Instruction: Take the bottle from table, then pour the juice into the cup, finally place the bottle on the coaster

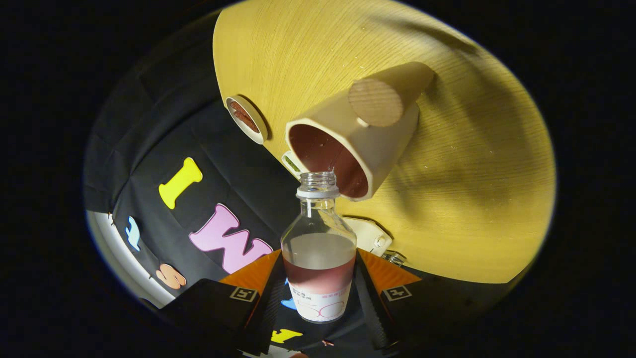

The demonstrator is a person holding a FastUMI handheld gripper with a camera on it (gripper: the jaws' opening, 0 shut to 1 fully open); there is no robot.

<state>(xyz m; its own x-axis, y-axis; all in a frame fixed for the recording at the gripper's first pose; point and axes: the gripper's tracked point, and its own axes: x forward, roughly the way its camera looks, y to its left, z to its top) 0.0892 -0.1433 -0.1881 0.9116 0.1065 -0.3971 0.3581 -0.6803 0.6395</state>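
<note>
My gripper (pixel 320 298) is shut on a clear bottle (pixel 319 258), its black and orange fingers (pixel 266 293) pressing on both sides of the white label. The bottle has no cap and holds dark red juice in its lower part. The view is rolled, so the wooden table (pixel 472 199) stands slanted behind it. The bottle's open mouth (pixel 318 179) sits right at the rim of a beige cup (pixel 382 144) with a stub handle. Dark red juice (pixel 323 149) shows inside the cup. A round white-rimmed coaster (pixel 246 119) with a brown middle lies at the table's edge, beyond the cup.
A small white and green item (pixel 292 164) lies at the table's edge between the coaster and the cup. A white bracket (pixel 367 233) with a screw is fixed to the table edge just behind the bottle. Bare wood spreads past the cup.
</note>
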